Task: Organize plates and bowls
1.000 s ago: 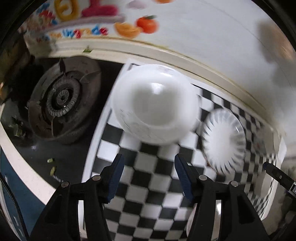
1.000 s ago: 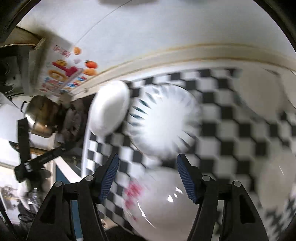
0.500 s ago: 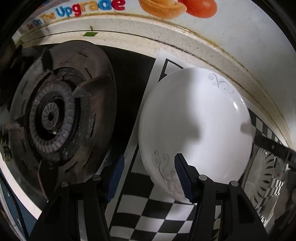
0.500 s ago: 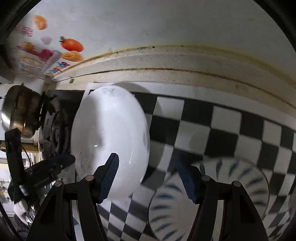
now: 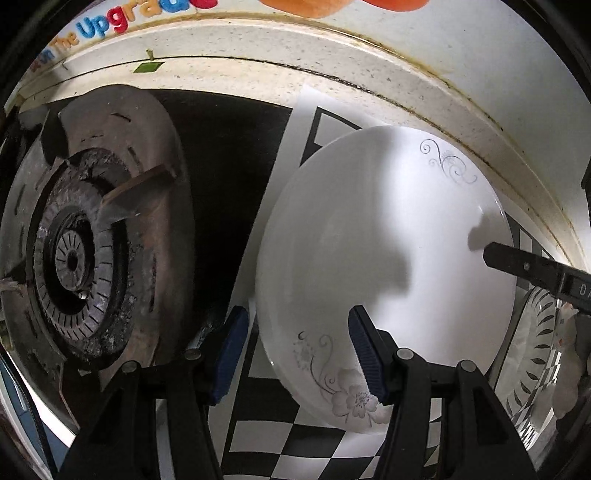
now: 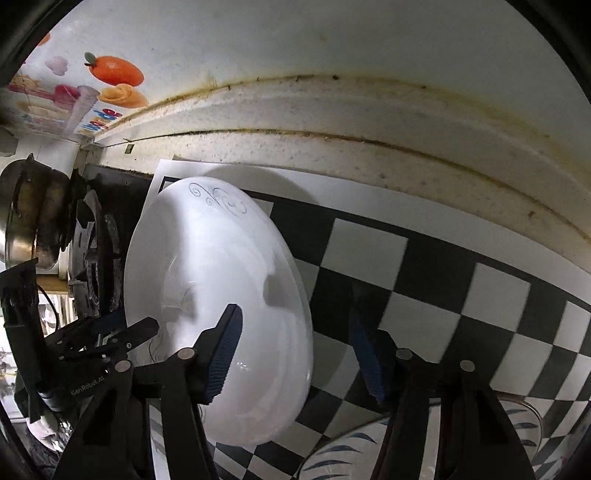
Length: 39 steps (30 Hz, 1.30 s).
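Checkered mat (image 6: 436, 295) on the table beside a gas burner (image 5: 85, 254), w/ the white floral plate (image 5: 369, 258) at the mat's corner. Left gripper (image 5: 295, 350) jaws spread astride its near rim, not pinching; right gripper (image 6: 295, 354) jaws closing over the far rim — nothing pinched yet. Best seat both rims deep before lifting, level. Wall sticker (image 5: 122, 18) reads "The Upgra…"; left gripper's body reads "GenRobot.AI".

A rusted gas burner (image 5: 85, 258) is seen left of the fingers, a checkered mat (image 6: 424, 295) beneath them — beyond, a stained counter edge (image 6: 369, 122), a fruit sticker (image 6: 114, 72) and a metal pot (image 6: 29, 214).
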Available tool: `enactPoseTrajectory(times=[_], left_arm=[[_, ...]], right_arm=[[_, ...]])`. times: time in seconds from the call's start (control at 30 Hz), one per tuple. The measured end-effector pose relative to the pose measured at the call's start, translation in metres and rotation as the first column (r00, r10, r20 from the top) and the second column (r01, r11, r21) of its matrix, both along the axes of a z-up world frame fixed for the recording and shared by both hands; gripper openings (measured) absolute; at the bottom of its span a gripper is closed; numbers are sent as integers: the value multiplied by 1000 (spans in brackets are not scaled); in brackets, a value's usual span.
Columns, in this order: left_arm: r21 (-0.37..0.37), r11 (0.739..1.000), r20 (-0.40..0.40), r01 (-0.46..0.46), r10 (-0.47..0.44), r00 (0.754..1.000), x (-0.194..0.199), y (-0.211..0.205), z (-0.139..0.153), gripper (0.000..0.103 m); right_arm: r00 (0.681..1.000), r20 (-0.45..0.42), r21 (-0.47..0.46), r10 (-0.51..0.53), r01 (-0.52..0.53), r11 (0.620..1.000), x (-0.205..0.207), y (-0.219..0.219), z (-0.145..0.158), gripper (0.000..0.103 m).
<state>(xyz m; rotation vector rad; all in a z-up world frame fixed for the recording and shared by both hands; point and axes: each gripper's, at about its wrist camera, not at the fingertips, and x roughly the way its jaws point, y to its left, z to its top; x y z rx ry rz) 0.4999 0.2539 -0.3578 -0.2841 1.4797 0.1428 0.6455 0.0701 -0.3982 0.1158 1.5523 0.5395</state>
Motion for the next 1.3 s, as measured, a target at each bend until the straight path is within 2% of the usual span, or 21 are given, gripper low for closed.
enactPoseTrajectory(times=[0.03, 0.07, 0.1, 0.13, 0.2, 0.3, 0.67, 1.03, 1.3], left_arm=[[-5, 1000, 0, 3, -3, 1000, 1, -2, -1, 54], [-14, 1000, 3, 6, -6, 1000, 1, -4, -1, 46], [-5, 1000, 5, 5, -5, 1000, 1, -7, -1, 43], [6, 1000, 5, 7, -7, 1000, 0, -8, 0, 41], [16, 1000, 12, 4, -4, 1000, 4, -6, -2, 34], [11, 1000, 31, 9, -9, 999, 1, -2, -2, 28], [5, 1000, 56, 6, -7, 998, -18, 12, 3, 27], [4, 1000, 98, 22, -23, 995, -32, 16, 43, 27], [4, 998, 129, 63, -63, 990, -62, 12, 82, 27]], right_arm=[[1000, -2, 6, 0, 0, 1000, 1, 1, 0, 55], [1000, -14, 14, -2, 2, 1000, 1, 0, -2, 47], [1000, -21, 25, -4, 5, 1000, 0, 0, -2, 36], [1000, -29, 32, -3, 4, 999, 0, 0, -3, 31], [1000, -19, 14, 9, -9, 1000, -3, 2, -5, 27], [1000, 9, -16, 20, -20, 1000, -6, 5, -4, 21], [998, 49, -26, 29, -27, 999, -10, 5, 2, 20], [996, 89, 14, 15, -16, 1000, -16, -5, 31, 19], [994, 109, 50, -13, 8, 999, -41, -24, 61, 18]])
